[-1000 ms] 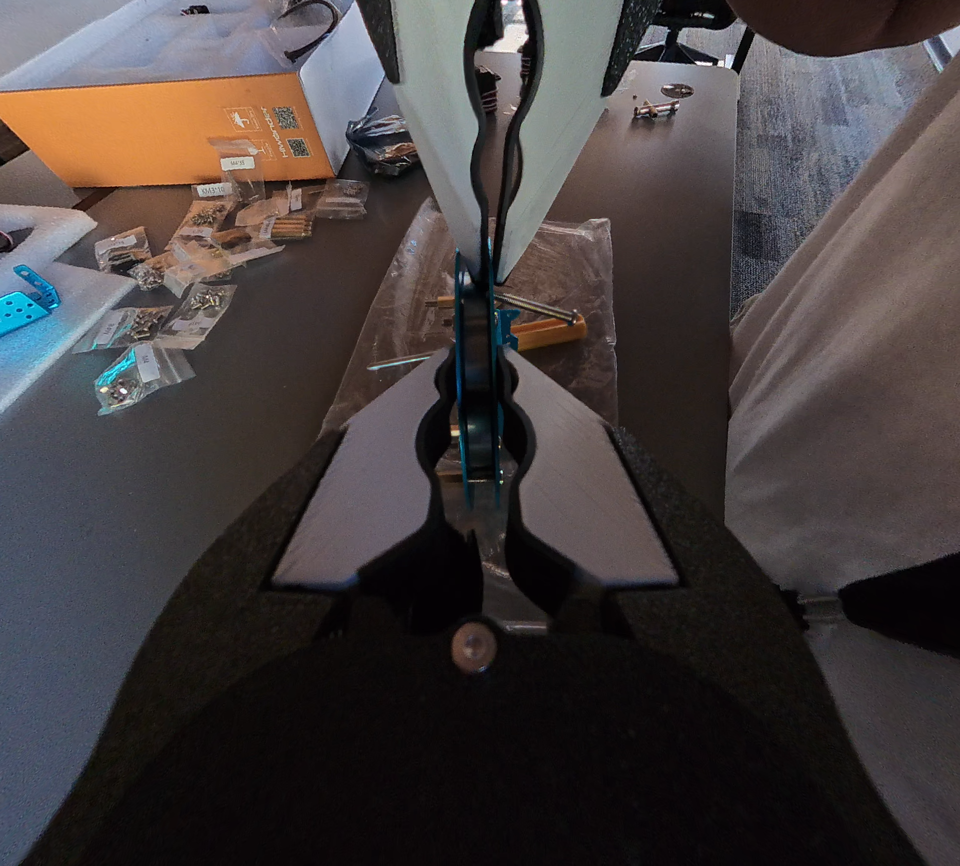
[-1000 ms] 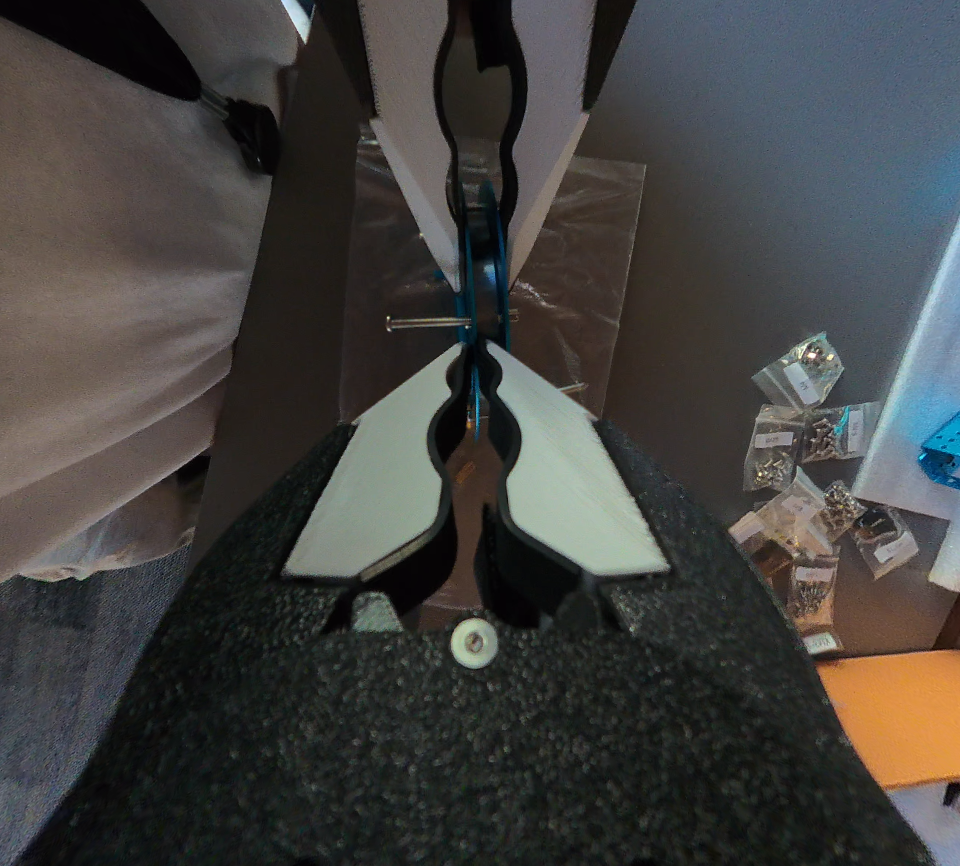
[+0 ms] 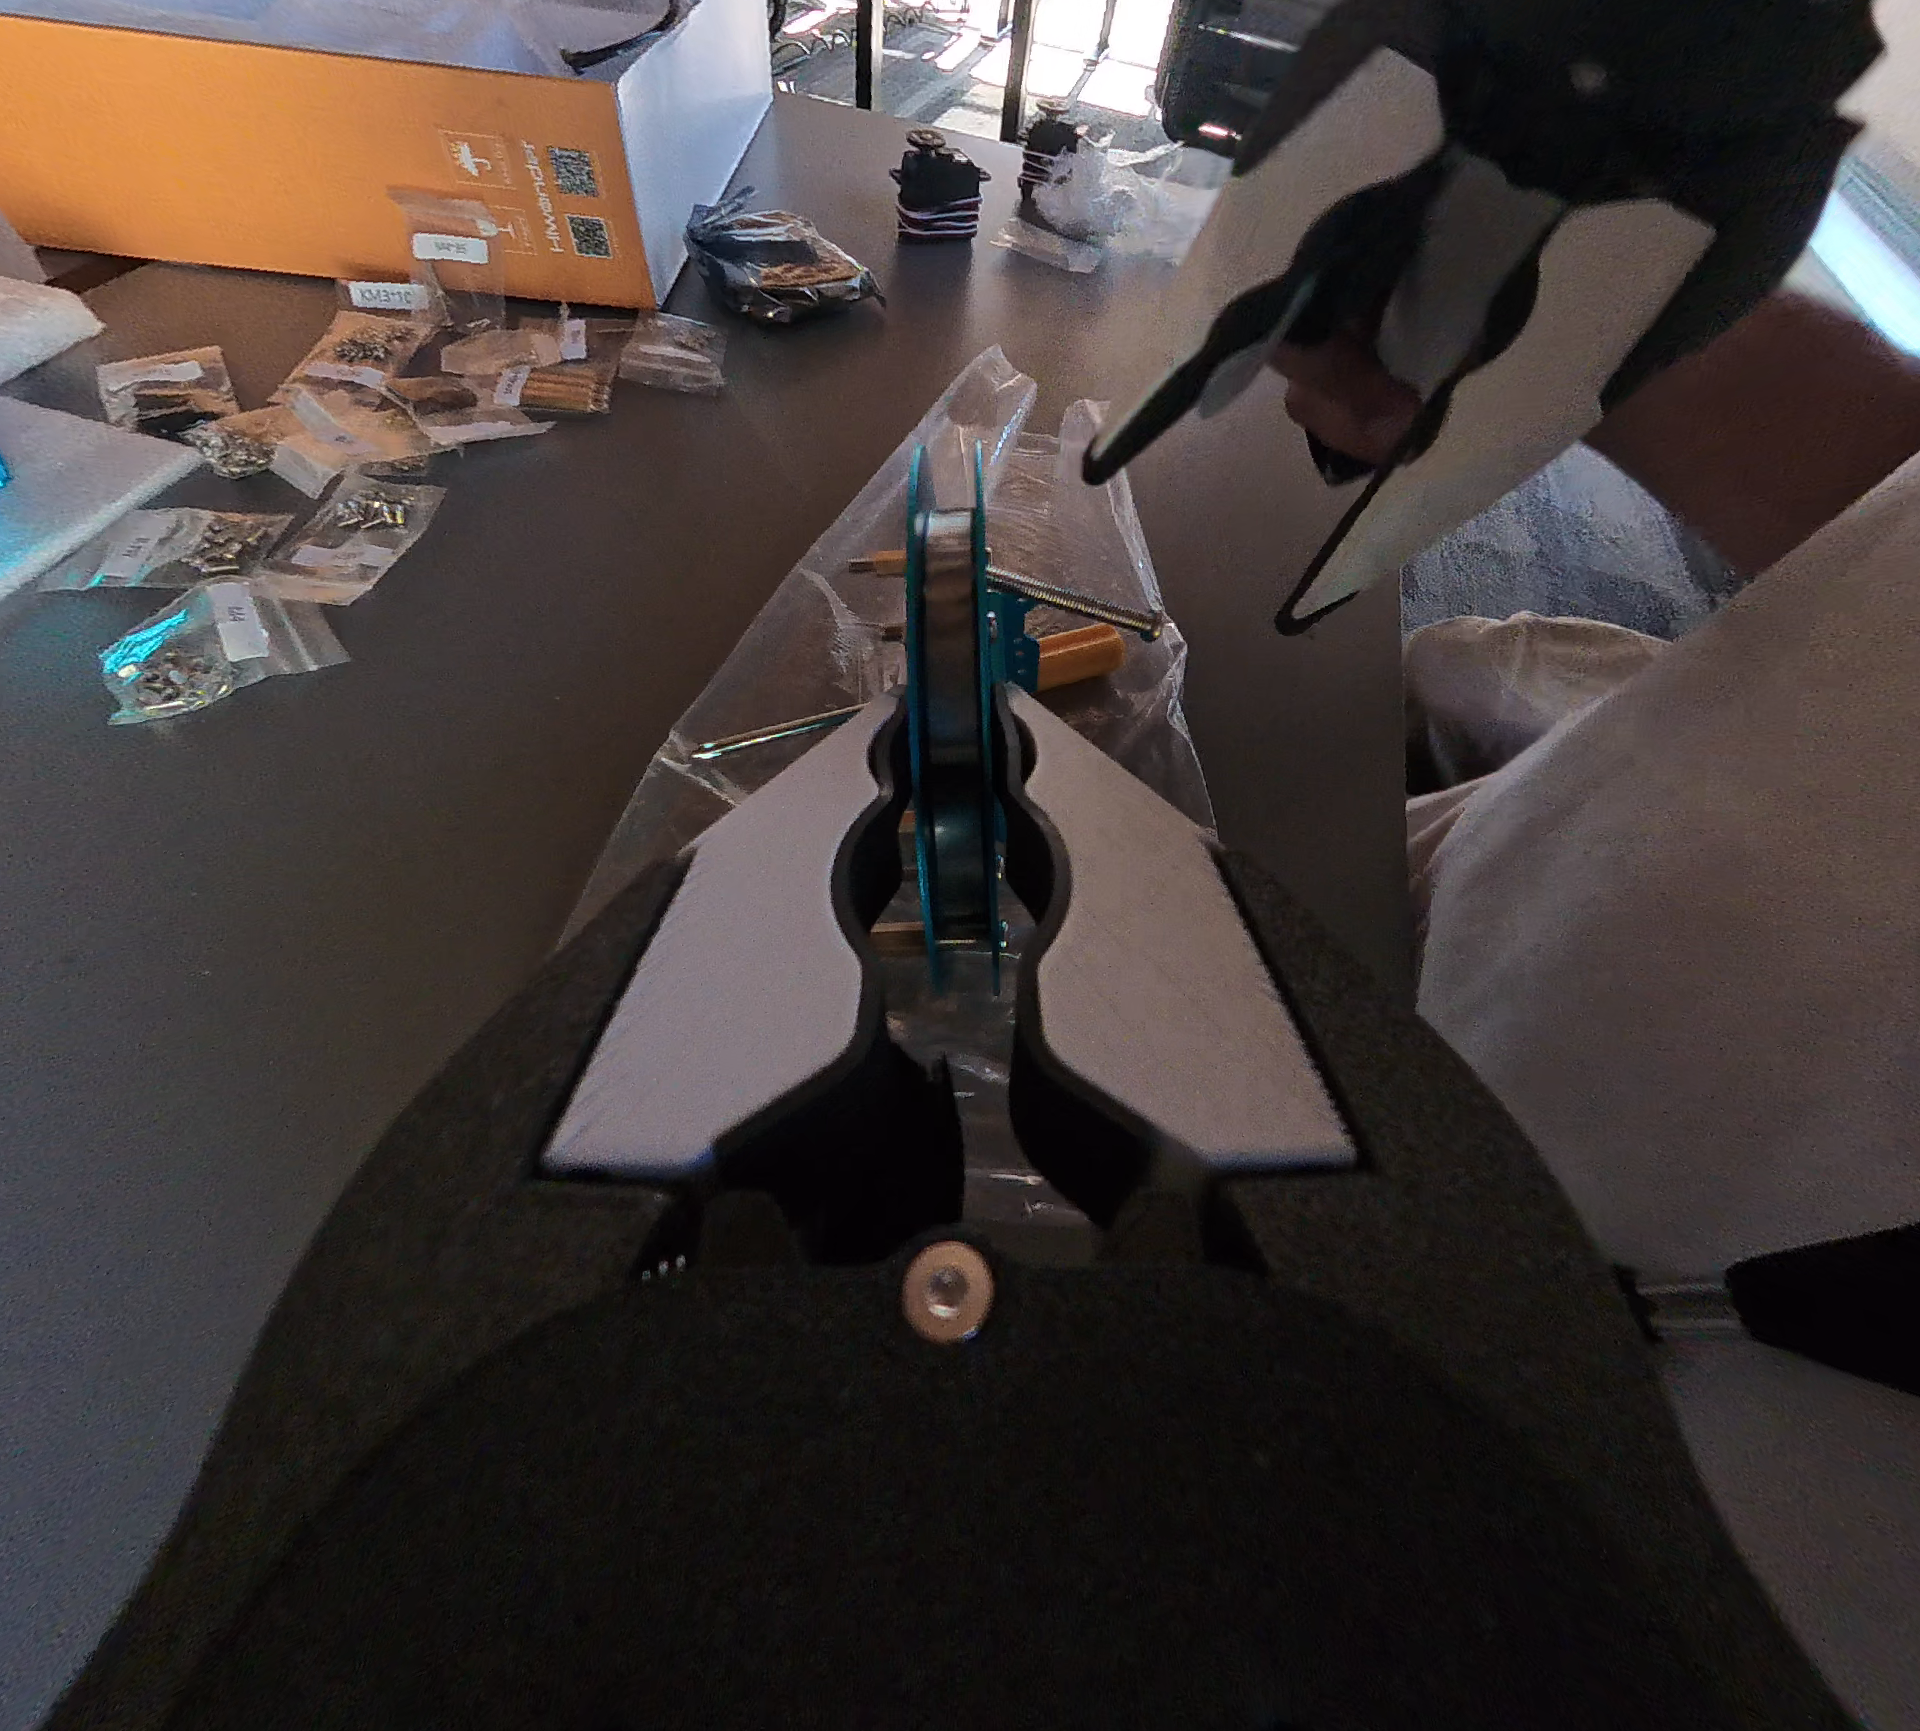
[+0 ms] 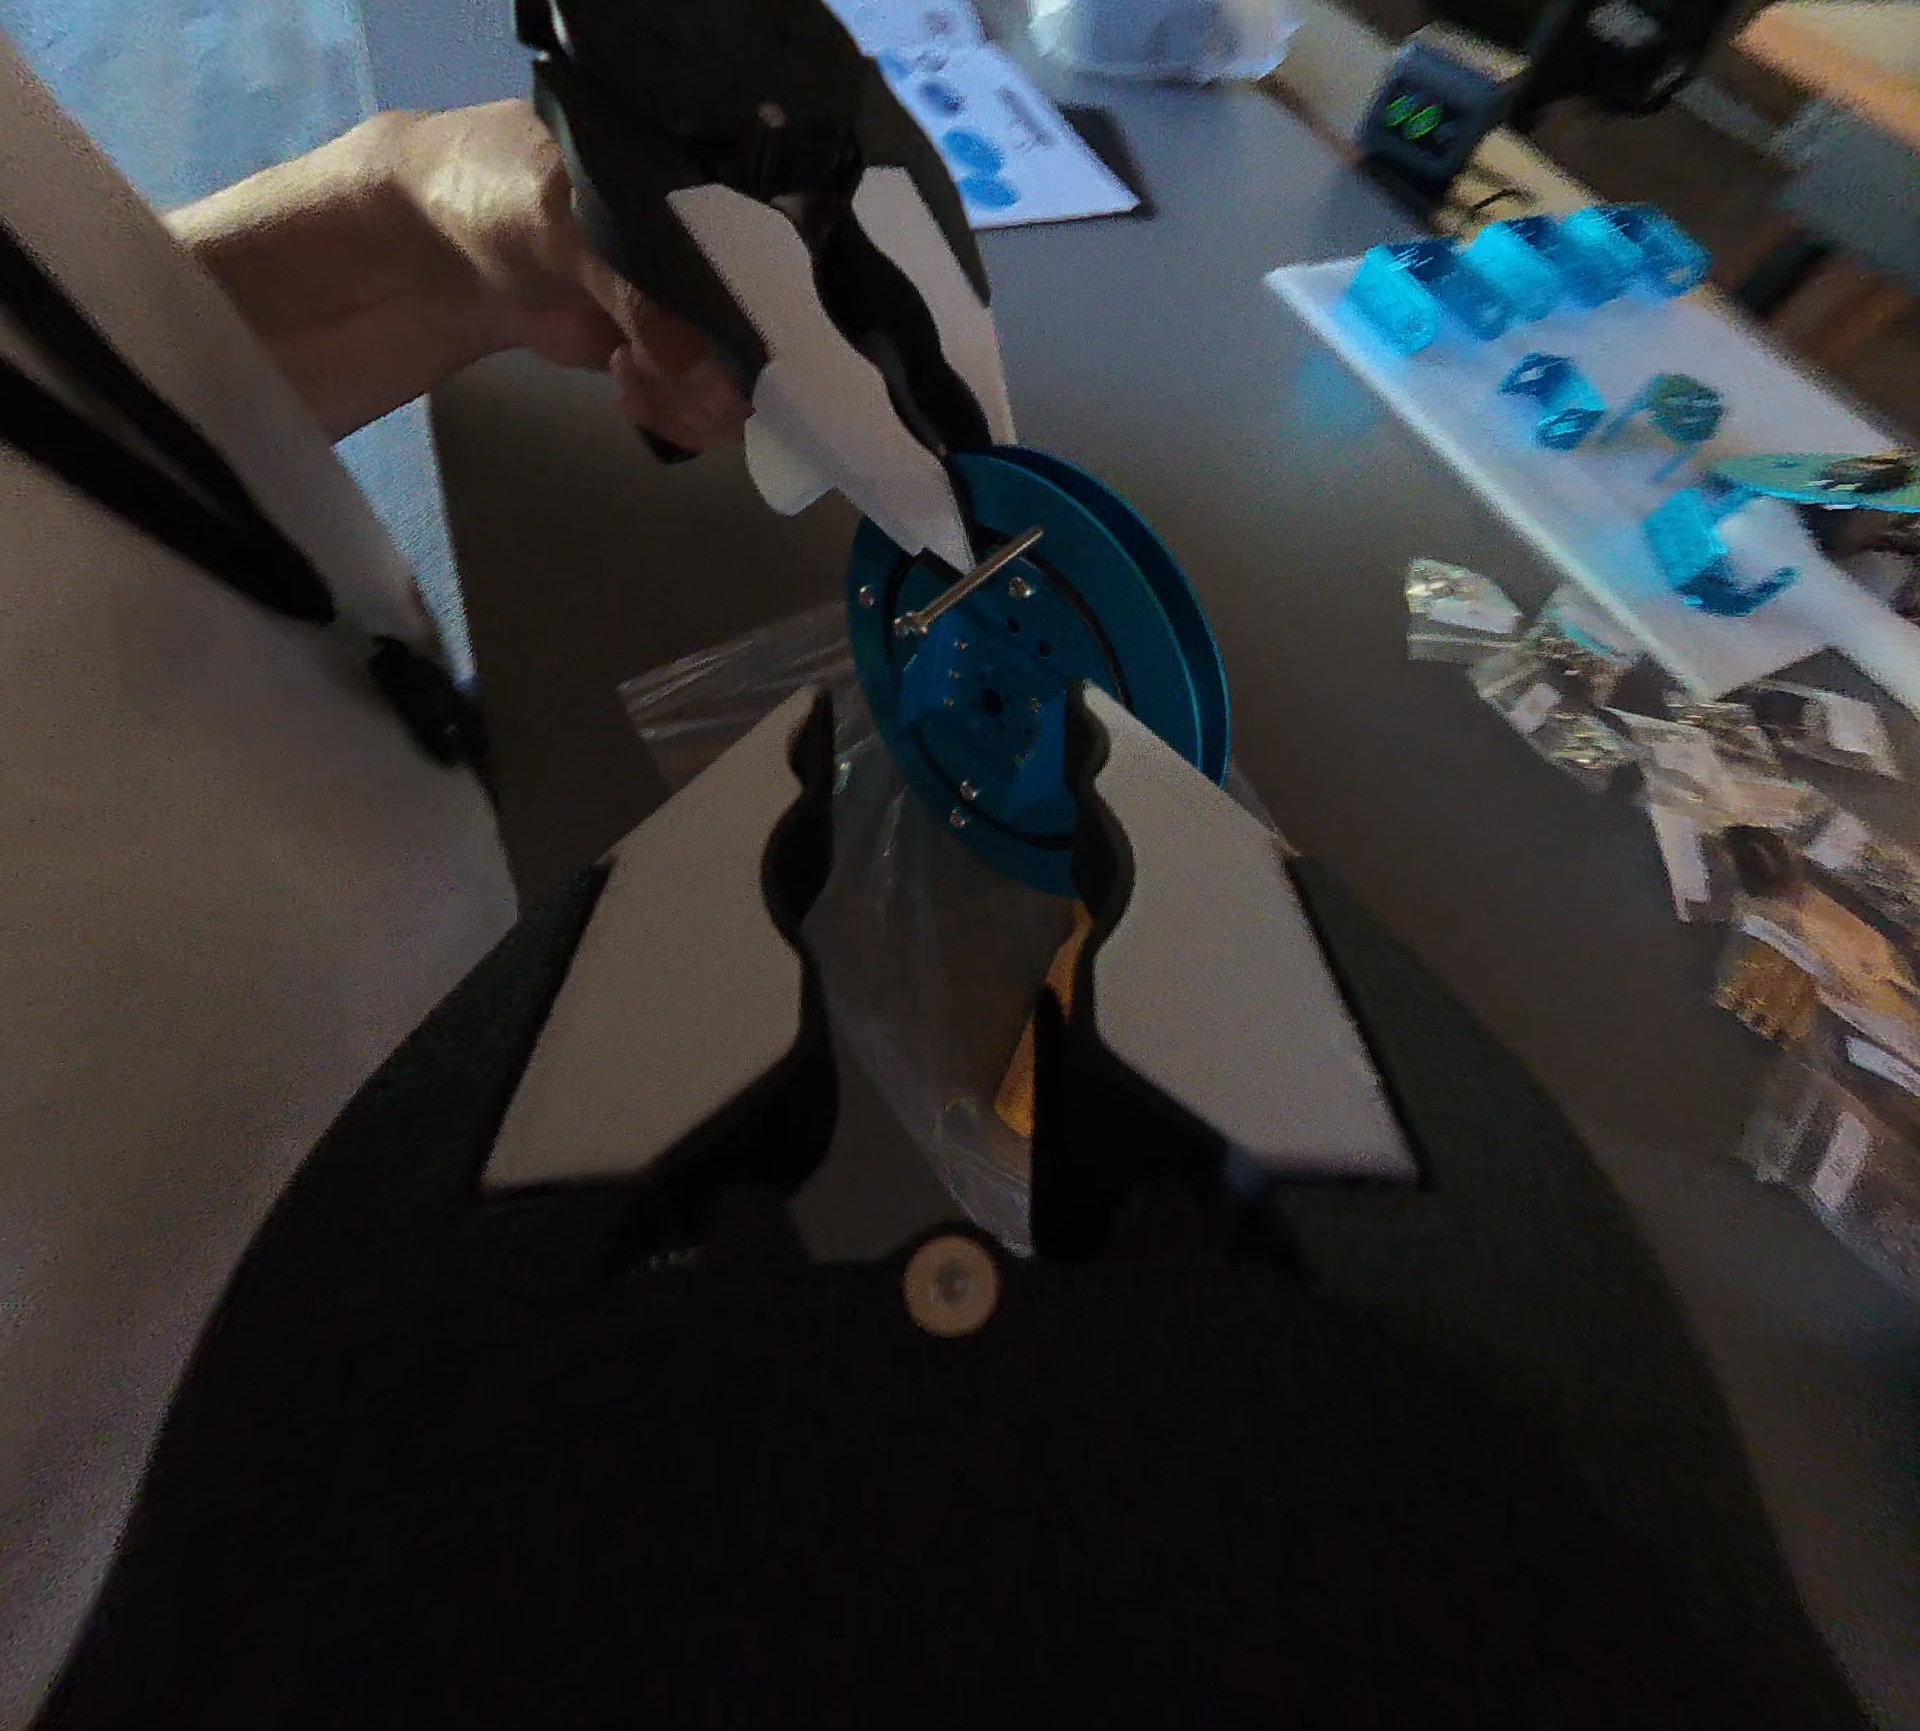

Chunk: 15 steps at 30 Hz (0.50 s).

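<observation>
My left gripper (image 3: 951,699) is shut on a blue metal double-disc wheel (image 3: 943,538), held edge-on above a clear plastic bag (image 3: 1091,486) on the dark table. A long screw (image 3: 1070,601) sticks out of the wheel's hub to the right. My right gripper (image 3: 1190,547) is open and empty, up and to the right of the wheel, apart from it. In the right wrist view the wheel (image 4: 1143,632) shows its face with the screw (image 4: 966,585). The left gripper (image 4: 951,538) pinches the wheel's far rim. The right gripper (image 4: 954,694) stands open in front of it.
An orange and white box (image 3: 312,154), several small bags of screws (image 3: 312,455) and two black servos (image 3: 935,195) lie on the table's left and far side. A white foam sheet with blue parts (image 4: 1558,393) and a printed sheet (image 4: 977,123) lie beyond. The person's white-shirted body (image 3: 1662,954) is at the right. Left tips to right tips: about 5 cm.
My right gripper has opened, let go of the blue wheel and drawn back up and to the right. My left gripper still holds the wheel.
</observation>
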### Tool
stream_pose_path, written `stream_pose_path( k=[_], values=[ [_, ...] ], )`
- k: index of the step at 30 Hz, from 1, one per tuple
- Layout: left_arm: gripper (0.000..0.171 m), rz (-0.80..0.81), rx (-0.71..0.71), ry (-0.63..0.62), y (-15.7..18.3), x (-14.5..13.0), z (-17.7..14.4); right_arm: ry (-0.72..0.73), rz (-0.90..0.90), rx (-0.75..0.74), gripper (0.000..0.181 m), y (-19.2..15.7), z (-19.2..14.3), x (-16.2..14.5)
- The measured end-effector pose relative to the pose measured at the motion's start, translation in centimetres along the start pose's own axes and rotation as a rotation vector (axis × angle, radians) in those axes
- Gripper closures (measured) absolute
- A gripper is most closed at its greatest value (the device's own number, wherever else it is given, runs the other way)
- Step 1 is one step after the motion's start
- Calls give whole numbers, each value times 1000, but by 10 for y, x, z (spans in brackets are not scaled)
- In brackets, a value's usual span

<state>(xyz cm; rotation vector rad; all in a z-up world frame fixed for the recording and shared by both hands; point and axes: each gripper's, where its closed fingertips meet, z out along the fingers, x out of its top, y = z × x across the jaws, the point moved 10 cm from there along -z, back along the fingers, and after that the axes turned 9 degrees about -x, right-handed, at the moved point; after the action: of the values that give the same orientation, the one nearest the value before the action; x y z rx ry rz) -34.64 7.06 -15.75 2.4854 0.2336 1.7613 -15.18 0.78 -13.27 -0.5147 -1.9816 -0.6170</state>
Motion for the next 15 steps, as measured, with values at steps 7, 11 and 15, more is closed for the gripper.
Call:
stream_pose_path(
  k=[7, 11, 15],
  values=[
    [159, -76, 19, 5, -3, 0, 0, 77, 143, -247, 152, -30, 16, -5],
    [158, -104, 36, 22, -2, -2, -1, 123, 178, -298, 160, -37, 23, -3],
    [159, -96, 46, 22, 1, -2, -1, 105, 164, -304, 164, -37, 30, -2]
  ],
)
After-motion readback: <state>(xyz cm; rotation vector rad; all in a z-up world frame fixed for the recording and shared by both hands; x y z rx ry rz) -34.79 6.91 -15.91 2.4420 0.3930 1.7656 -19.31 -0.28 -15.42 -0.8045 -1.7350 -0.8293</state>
